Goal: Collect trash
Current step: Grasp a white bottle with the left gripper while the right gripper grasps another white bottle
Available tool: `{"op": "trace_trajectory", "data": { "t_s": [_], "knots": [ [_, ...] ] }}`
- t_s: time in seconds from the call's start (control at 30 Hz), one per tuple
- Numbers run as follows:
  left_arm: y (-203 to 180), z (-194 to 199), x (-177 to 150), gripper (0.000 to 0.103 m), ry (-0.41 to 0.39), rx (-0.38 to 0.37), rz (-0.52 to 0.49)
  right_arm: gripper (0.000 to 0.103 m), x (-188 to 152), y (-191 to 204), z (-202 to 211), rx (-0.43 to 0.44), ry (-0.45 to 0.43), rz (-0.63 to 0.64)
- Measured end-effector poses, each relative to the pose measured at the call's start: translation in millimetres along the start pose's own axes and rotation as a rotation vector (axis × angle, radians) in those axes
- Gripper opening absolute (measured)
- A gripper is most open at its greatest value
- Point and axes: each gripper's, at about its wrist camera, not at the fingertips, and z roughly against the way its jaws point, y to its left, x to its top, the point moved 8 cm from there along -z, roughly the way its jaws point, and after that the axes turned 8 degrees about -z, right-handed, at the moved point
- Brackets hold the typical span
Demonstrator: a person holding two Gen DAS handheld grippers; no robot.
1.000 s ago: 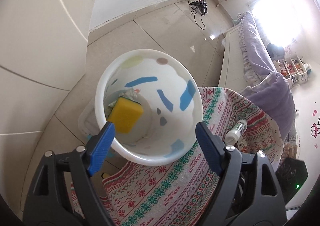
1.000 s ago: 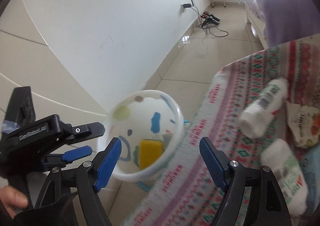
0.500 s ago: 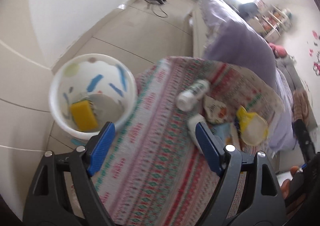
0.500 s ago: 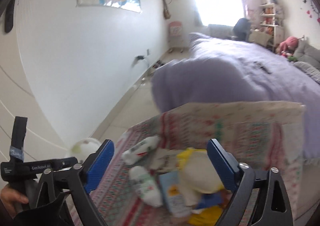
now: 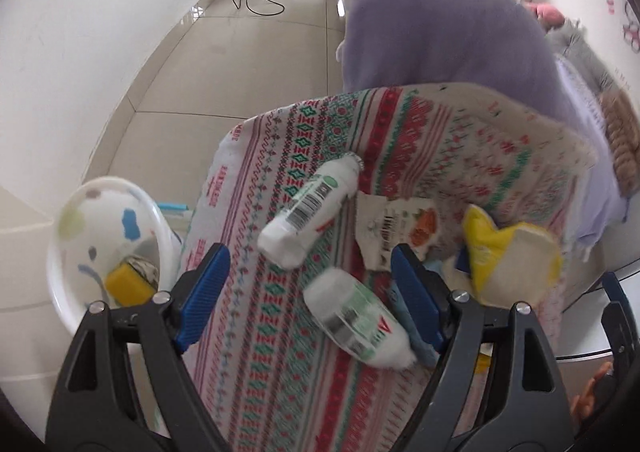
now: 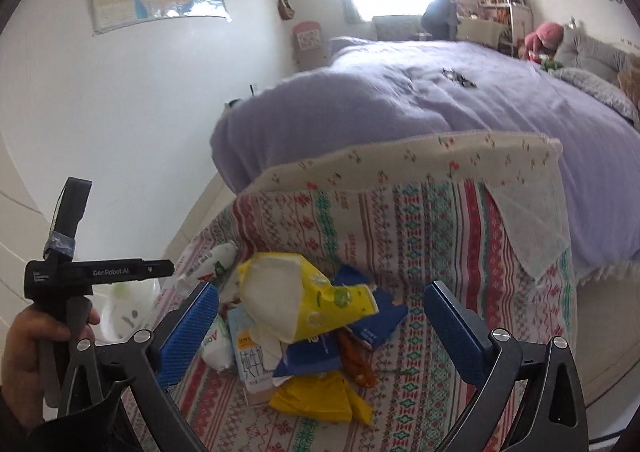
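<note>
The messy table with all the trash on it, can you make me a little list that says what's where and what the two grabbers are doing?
surface: patterned cloth on a table beside a purple bed
bin: white spotted bin on the floor at the table's left edge
in bin: yellow sponge
bottles: two white bottles, far one, near one, both lying down
wrappers: yellow bag on top of a blue wrapper; white packet
left gripper: open, empty, over the near bottle
right gripper: open, empty, facing the wrapper pile
</note>
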Motion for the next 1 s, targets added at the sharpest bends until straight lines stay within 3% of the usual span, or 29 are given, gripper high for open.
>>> {"op": "trace_trajectory", "data": {
  "t_s": [0.2, 0.33, 0.37, 0.43, 0.5, 0.63, 0.8, 1.0],
  "knots": [
    [1, -31, 11, 0.081, 0.004, 0.001, -0.027, 0.103, -10, -24, -18, -0.023, 0.069, -0.067],
    [-1, -49, 15, 0.067, 0.034, -0.005, -0.04, 0.103, -22, -17, -22, 0.003, 0.104, -0.033],
    [0, -53, 15, 0.064, 0.045, -0.003, -0.041, 0.103, -25, -9, -22, 0.007, 0.111, 0.001],
    [3, -64, 11, 0.048, 0.077, 0.012, -0.041, 0.103, -31, 9, -23, 0.017, 0.114, 0.087],
    [6, -67, 9, 0.041, 0.084, 0.014, -0.031, 0.103, -37, 24, -25, 0.023, 0.109, 0.164],
    [11, -60, 8, 0.038, 0.074, 0.018, -0.022, 0.103, -52, 39, -39, 0.028, 0.152, 0.205],
    [25, -37, 1, 0.038, 0.041, -0.022, 0.021, 0.102, -66, 69, -38, 0.062, 0.138, 0.3],
    [59, 0, -18, 0.038, -0.013, -0.061, 0.144, 0.1, -89, 106, -48, 0.143, 0.176, 0.373]
  ]
}}
